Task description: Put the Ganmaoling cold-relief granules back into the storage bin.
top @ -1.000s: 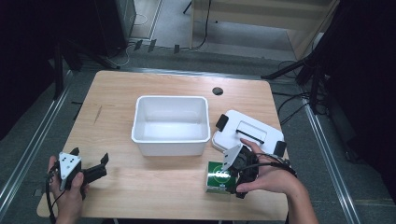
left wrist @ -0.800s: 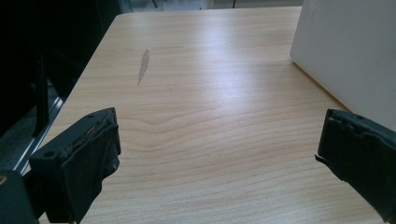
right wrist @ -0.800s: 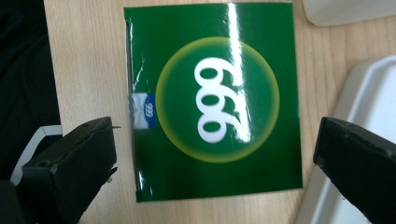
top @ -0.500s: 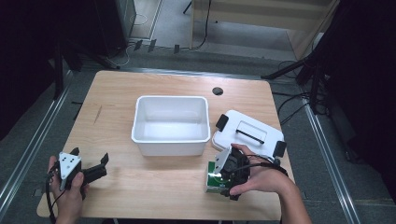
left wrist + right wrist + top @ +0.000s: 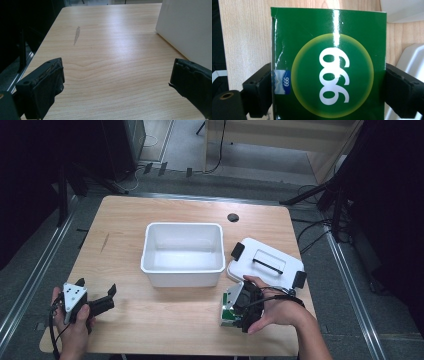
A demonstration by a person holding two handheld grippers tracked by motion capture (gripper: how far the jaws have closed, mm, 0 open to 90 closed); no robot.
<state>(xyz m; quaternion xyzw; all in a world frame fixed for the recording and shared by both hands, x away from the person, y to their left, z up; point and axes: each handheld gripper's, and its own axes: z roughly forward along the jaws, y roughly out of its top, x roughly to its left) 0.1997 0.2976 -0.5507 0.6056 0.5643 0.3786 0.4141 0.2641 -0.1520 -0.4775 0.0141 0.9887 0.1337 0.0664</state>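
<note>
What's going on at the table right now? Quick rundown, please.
Right gripper: jaws just closing on the green box, pads at both its sides. Left gripper: jaws open, idle over bare table. White bin open, lid lying beside it. Nothing in the way.

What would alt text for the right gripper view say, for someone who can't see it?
A green box with a yellow-ringed circle and white digits sits between the right tool's two black jaws, which have just been closing and now touch its sides. It lies on a wooden table, with white plastic at the right edge.

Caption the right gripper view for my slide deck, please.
Right gripper jaws closing on a green box marked 999, lying on the wooden table.
</note>
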